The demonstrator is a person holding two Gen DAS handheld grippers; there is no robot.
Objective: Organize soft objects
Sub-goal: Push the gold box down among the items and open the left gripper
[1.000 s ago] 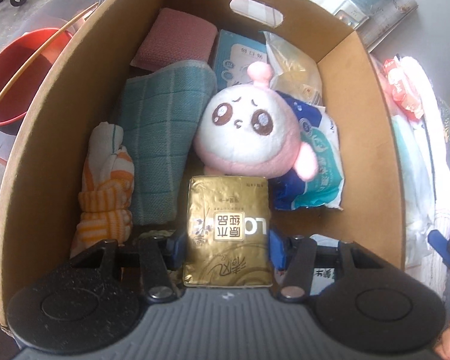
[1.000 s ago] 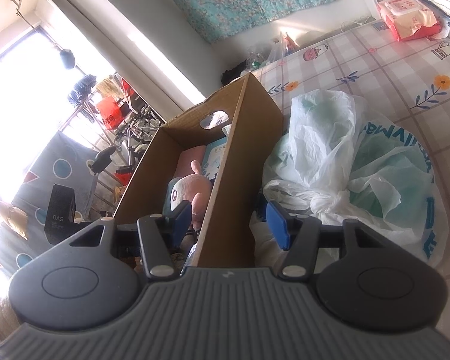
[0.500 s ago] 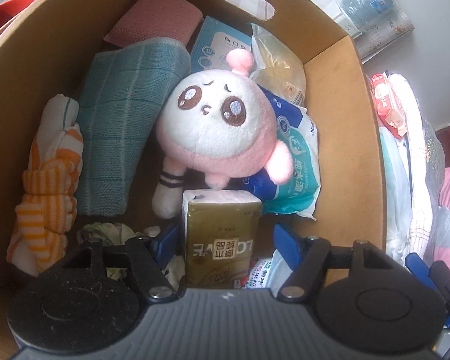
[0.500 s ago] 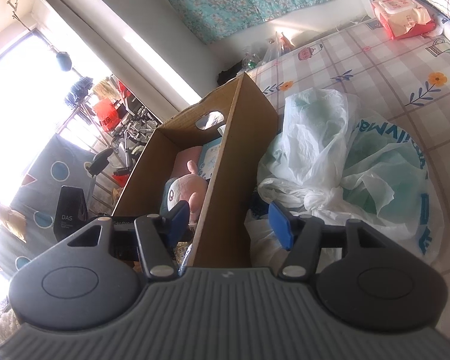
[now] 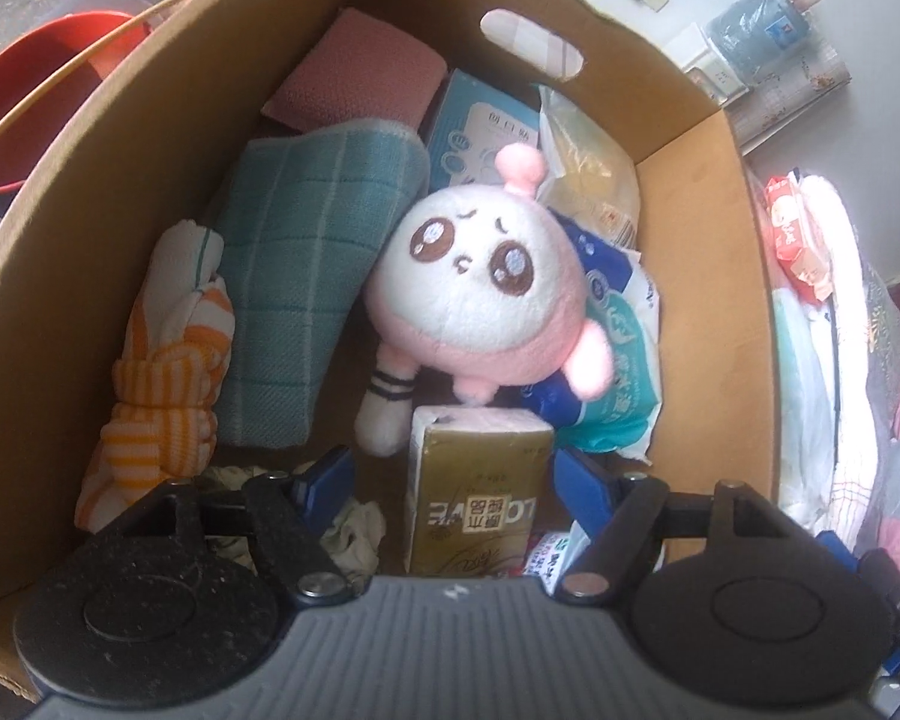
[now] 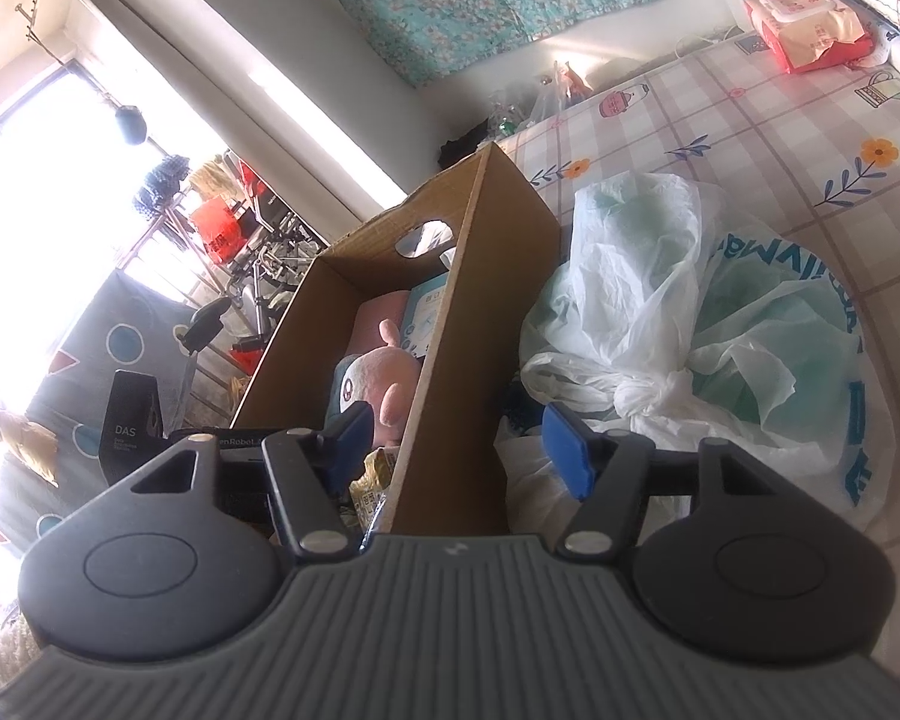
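Left wrist view: the cardboard box point(image 5: 708, 276) fills most of the frame and is already well stocked. A pink-and-white plush toy point(image 5: 480, 294) sits at centre, a teal checked cloth point(image 5: 306, 276) left of it, an orange striped cloth point(image 5: 162, 384) at far left, a pink cloth point(image 5: 360, 78) at the top, and blue-and-white soft packs point(image 5: 618, 348) at right. The gold tissue pack point(image 5: 480, 492) stands in the lower middle, just below the plush. The left tool point(image 5: 450, 474) has just been opening: its blue pads flank the pack with a gap showing on each side, so the pack looks released inside the box. That placement seems done, and the box has little bare floor left.

Right wrist view: the right tool point(image 6: 456, 438), at lower centre, straddles the box's near wall point(image 6: 468, 324). Its left pad is inside the box and its right pad outside, neither pressing, so it is released and has been widening a little. To the right, on the checked bed cover point(image 6: 780, 138), lies a knotted white-green plastic bag point(image 6: 720, 324), and a red wipes pack point(image 6: 810, 24) sits in the upper right. Both are outside the box and are probably what is left to sort.
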